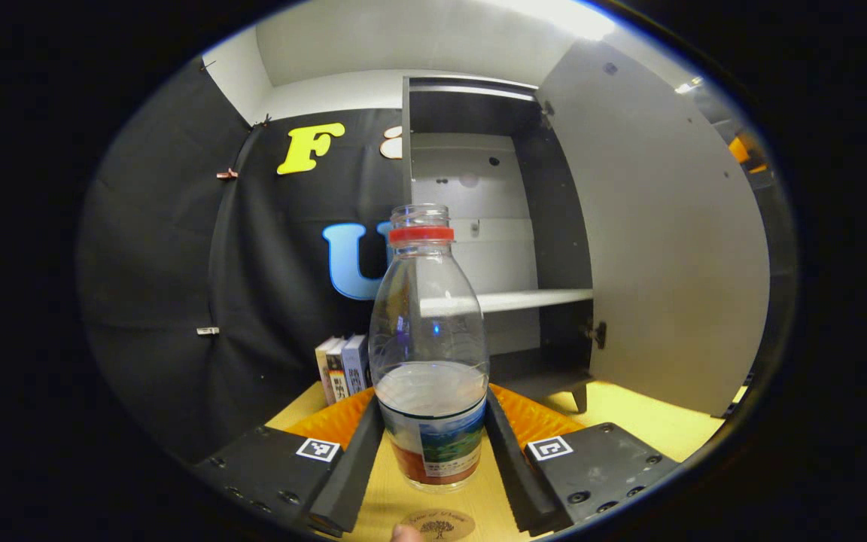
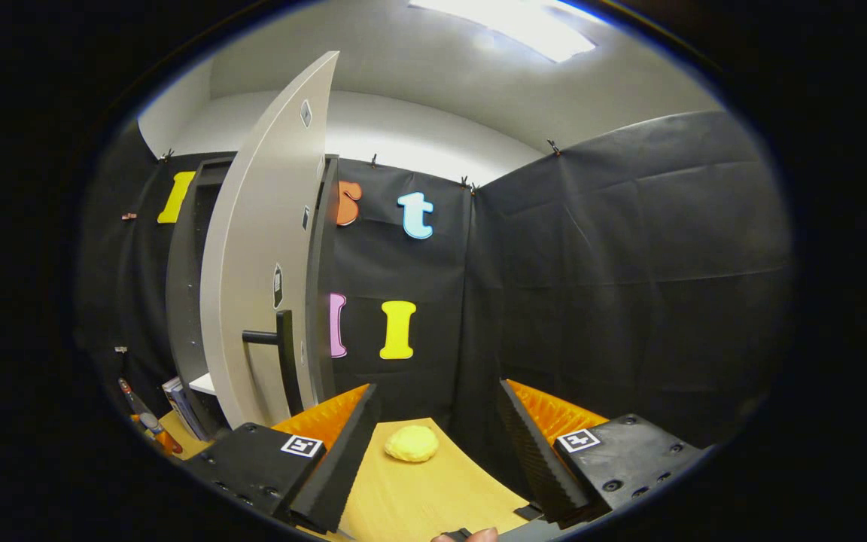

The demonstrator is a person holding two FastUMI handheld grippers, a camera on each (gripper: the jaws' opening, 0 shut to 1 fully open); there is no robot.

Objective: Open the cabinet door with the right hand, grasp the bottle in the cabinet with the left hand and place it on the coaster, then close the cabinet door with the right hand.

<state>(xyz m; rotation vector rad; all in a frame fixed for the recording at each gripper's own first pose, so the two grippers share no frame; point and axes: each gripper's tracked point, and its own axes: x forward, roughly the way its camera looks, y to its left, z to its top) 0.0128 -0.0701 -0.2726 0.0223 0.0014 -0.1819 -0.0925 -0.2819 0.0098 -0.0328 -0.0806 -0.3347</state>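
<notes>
A clear plastic bottle (image 1: 430,354) with a red neck ring, no cap and some water in it stands upright between my left gripper's fingers. The left gripper (image 1: 433,406) is shut on its lower body, at the label. A round brown coaster (image 1: 437,525) lies on the yellow table just in front of the bottle's base. Whether the bottle touches the table I cannot tell. Behind it the grey cabinet (image 1: 479,226) stands open, its door (image 1: 667,248) swung out to the right. My right gripper (image 2: 437,395) is open and holds nothing, to the right of the door (image 2: 268,263) and its dark handle (image 2: 283,361).
Several books (image 1: 343,369) stand upright to the left of the cabinet. A white shelf (image 1: 531,299) crosses the cabinet's inside. A yellow rounded lump (image 2: 412,443) lies on the table (image 2: 418,497) ahead of the right gripper. Black cloth walls close in the back and right.
</notes>
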